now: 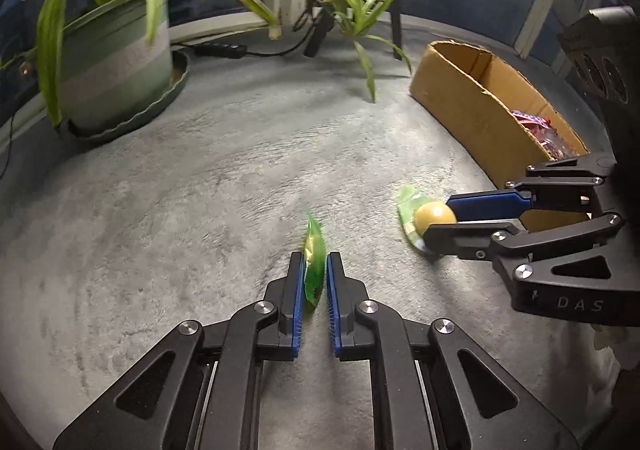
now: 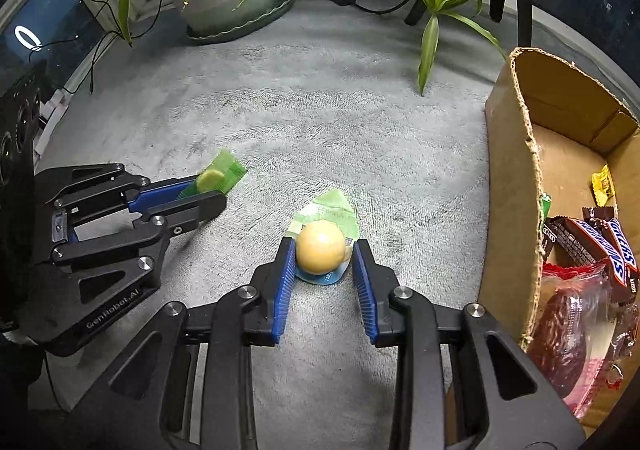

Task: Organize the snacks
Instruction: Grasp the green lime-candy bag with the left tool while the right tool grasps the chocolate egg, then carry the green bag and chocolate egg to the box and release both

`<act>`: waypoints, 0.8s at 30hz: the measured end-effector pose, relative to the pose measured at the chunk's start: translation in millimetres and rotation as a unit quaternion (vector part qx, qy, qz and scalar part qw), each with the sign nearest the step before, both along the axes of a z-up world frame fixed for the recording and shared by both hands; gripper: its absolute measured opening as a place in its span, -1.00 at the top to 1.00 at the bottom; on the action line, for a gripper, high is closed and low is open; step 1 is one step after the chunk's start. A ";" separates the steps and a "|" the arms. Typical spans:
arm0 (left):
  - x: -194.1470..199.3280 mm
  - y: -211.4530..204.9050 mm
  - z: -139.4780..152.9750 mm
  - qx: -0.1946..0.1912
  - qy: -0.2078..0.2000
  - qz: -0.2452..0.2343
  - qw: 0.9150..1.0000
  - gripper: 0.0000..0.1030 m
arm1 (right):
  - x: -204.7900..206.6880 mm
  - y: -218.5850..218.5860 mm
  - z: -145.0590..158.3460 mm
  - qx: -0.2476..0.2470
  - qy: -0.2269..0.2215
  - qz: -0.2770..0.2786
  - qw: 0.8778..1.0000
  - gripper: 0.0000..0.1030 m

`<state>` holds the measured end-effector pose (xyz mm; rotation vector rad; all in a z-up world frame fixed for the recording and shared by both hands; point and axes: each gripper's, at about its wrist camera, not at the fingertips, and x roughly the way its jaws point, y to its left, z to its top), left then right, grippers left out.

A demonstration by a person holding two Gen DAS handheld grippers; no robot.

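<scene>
My left gripper (image 1: 315, 266) is shut on a thin green snack packet (image 1: 313, 264), held edge-on above the grey carpet; it also shows in the right wrist view (image 2: 218, 178). My right gripper (image 2: 320, 254) is closed around a pale green packet with a round yellow ball-shaped snack (image 2: 320, 246); its left pad touches the ball and a small gap shows on the right. That snack also shows in the left wrist view (image 1: 432, 216). A cardboard box (image 2: 516, 178) stands at the right and holds Snickers bars (image 2: 612, 246), a red clear packet (image 2: 568, 326) and a yellow packet (image 2: 603, 183).
A potted plant in a pale green pot (image 1: 108, 62) stands at the back left, a second plant (image 1: 360, 6) at the back middle. A black power strip (image 1: 222, 49) with cables lies by the window. Grey carpet (image 1: 200, 170) covers the surface.
</scene>
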<state>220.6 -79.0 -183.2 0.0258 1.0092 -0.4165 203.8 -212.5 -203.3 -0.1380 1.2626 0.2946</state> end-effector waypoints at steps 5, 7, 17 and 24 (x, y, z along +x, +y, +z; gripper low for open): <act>-4.0 -2.9 1.8 -0.010 -0.012 0.005 1.000 0.92 | -3.7 -2.5 3.3 0.008 -0.004 -0.002 1.000 0.47; -6.1 -1.7 2.2 -0.013 -0.014 0.009 1.000 0.92 | -5.9 -3.7 5.5 0.010 -0.008 -0.001 1.000 0.48; -8.0 10.9 16.7 -0.029 -0.026 0.027 0.999 0.92 | -9.5 -9.6 20.1 0.042 -0.020 -0.009 0.999 0.51; -11.8 10.3 52.9 -0.053 -0.057 0.019 0.997 0.92 | -19.6 -22.8 67.6 0.066 -0.060 -0.003 0.996 0.51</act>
